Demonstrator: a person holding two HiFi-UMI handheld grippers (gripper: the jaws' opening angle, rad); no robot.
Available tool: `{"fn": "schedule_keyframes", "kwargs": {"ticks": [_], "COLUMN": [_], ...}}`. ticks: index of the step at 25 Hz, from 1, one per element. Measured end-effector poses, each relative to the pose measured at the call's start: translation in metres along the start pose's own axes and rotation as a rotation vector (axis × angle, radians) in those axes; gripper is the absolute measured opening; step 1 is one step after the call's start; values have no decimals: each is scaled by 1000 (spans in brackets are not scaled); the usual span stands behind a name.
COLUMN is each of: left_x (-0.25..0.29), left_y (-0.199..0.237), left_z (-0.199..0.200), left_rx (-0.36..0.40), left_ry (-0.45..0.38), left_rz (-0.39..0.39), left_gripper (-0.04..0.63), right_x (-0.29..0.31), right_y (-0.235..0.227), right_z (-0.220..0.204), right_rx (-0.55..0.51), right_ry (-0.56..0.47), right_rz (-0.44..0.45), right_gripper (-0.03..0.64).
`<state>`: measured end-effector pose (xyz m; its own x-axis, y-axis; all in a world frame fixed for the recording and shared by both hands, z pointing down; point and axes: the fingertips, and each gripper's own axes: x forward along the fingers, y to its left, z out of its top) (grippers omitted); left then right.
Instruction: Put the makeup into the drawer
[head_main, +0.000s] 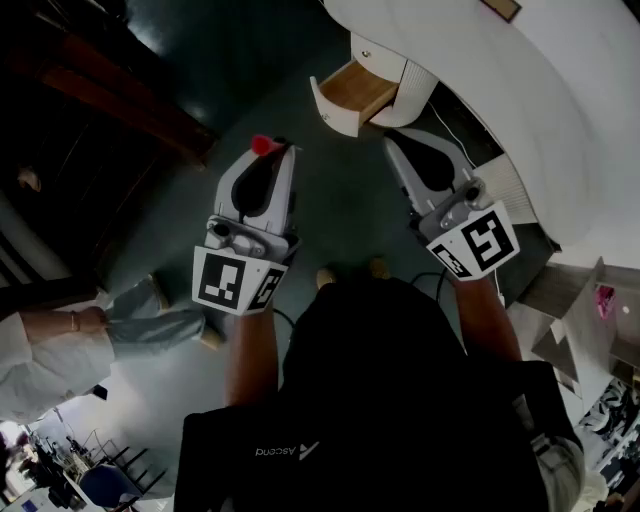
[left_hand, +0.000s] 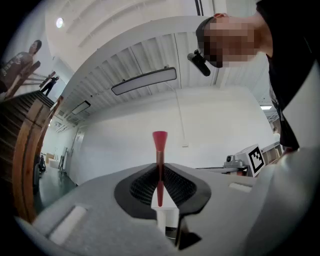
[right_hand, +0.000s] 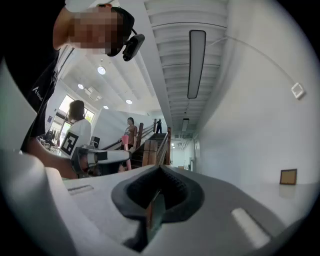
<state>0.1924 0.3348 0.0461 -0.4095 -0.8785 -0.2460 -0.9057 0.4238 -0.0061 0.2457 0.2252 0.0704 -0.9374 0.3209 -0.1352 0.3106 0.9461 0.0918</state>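
My left gripper is shut on a slim makeup stick with a flared red tip. In the left gripper view the stick stands clamped between the two dark pads and pokes out past the tips. The small wooden-lined drawer hangs open from the white rounded vanity, ahead and to the right of the stick. My right gripper is just below the drawer's front, its jaws closed together with nothing showing between them. Both grippers hover over the floor, apart from the drawer.
The white curved vanity top fills the upper right. Dark wooden stairs run along the upper left. Another person sits at the left. My own feet stand on the dark floor below the grippers.
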Motion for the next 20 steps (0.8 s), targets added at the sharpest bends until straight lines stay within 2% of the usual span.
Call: {"fn": "schedule_keyframes", "kwargs": {"ticks": [13, 20], "left_x": [-34, -49], "left_y": [42, 78], "left_z": [1, -1], "left_rx": [-7, -9], "left_ry": [-13, -13], "left_rz": [1, -19], "left_gripper": [46, 46], "right_x": [37, 61], "right_y": [31, 42], "right_z": [-6, -13], "right_rx": [9, -10], "right_ry": [-2, 12], "right_rz": [-1, -40], "right_gripper": [3, 3]}}
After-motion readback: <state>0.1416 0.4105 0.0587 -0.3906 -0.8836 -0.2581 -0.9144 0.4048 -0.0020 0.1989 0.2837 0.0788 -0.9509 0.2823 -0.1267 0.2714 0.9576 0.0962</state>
